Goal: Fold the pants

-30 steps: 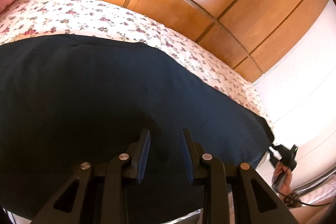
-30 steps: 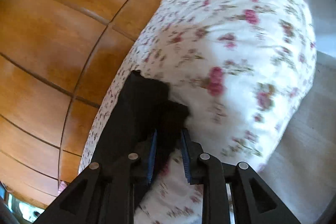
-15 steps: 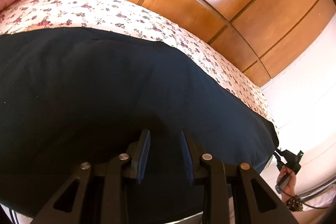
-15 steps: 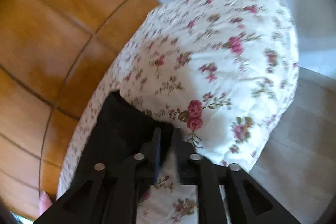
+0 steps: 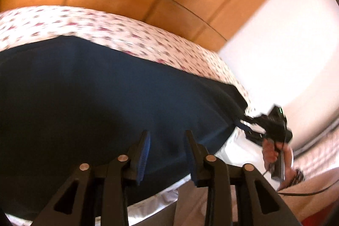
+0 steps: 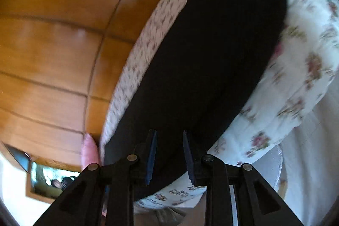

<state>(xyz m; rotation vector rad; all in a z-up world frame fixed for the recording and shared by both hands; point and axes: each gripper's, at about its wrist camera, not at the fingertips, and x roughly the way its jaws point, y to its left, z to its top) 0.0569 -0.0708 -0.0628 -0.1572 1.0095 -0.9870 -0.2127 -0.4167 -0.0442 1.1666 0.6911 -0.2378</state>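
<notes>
Left wrist: pants flat on bedsheet; both grippers' jaws spread, empty.

The left gripper hangs with jaws parted — nothing between them. The right gripper is likewise spread, empty — held at far right by a hand.

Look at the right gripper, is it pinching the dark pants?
No, the right gripper is open, with a gap between its fingers and the pants lying flat beyond.

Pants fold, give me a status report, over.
Left gripper open, holding nothing. Right gripper open, holding nothing. Dark pants spread flat on the floral bedsheet. Nothing in the way.
</notes>
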